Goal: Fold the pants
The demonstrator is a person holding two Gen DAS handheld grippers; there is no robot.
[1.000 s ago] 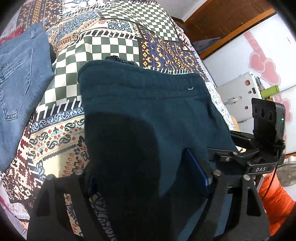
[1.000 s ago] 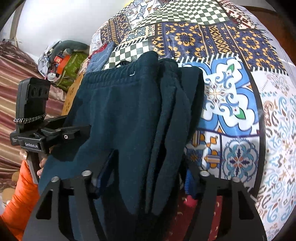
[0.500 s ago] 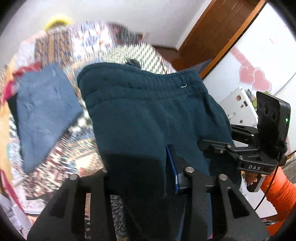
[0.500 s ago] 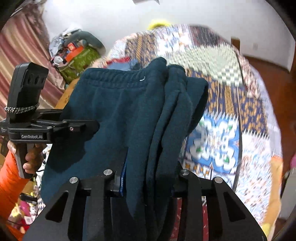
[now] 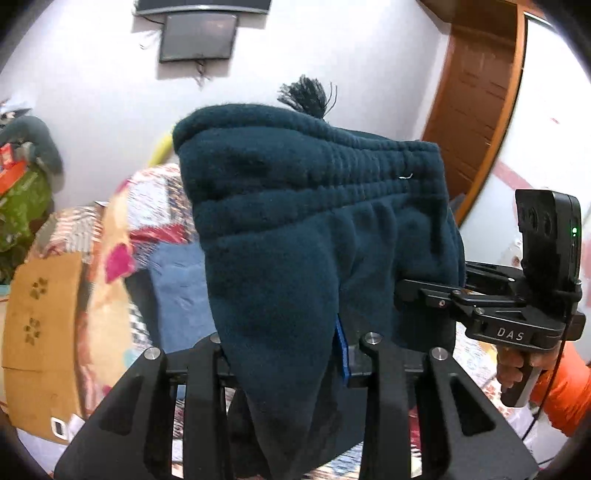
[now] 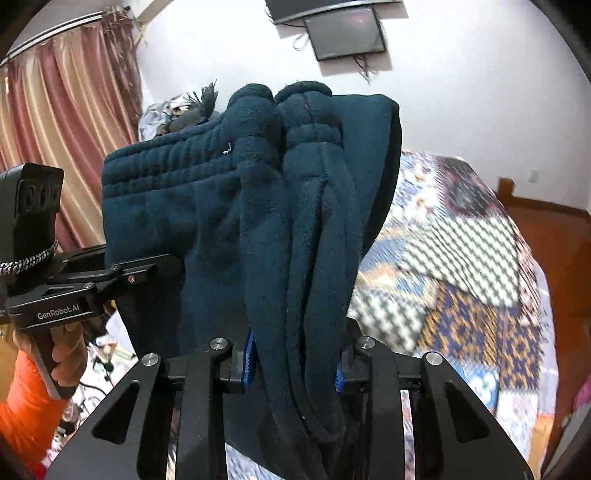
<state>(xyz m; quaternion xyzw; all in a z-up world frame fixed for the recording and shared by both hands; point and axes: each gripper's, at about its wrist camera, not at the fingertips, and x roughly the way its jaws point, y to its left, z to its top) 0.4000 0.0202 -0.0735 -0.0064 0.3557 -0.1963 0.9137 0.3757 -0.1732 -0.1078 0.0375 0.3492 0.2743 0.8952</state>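
Observation:
Dark teal fleece pants [image 5: 303, 229], folded into a thick bundle with the waistband on top, hang in the air above the bed. My left gripper [image 5: 280, 350] is closing its jaws on the bundle's left lower edge, with the fabric pinched between the blue pads. In the right wrist view the same pants [image 6: 207, 206] show several stacked layers. My right gripper [image 6: 295, 362] is shut on those layers. Each view shows the other gripper reaching into the cloth from the side, held by a hand in an orange sleeve [image 5: 565, 387].
A bed with a patchwork quilt [image 6: 461, 258] lies below the pants. Folded blue jeans [image 5: 177, 288] rest on it at the left, beside a cardboard box [image 5: 40, 325]. Behind are a white wall with a mounted screen [image 5: 197, 35], pink curtains [image 6: 66, 110] and a wooden door [image 5: 476, 92].
Both grippers narrowed onto the pants and rose, lifting the bundle off the quilt. The views tipped up from the bed toward the wall.

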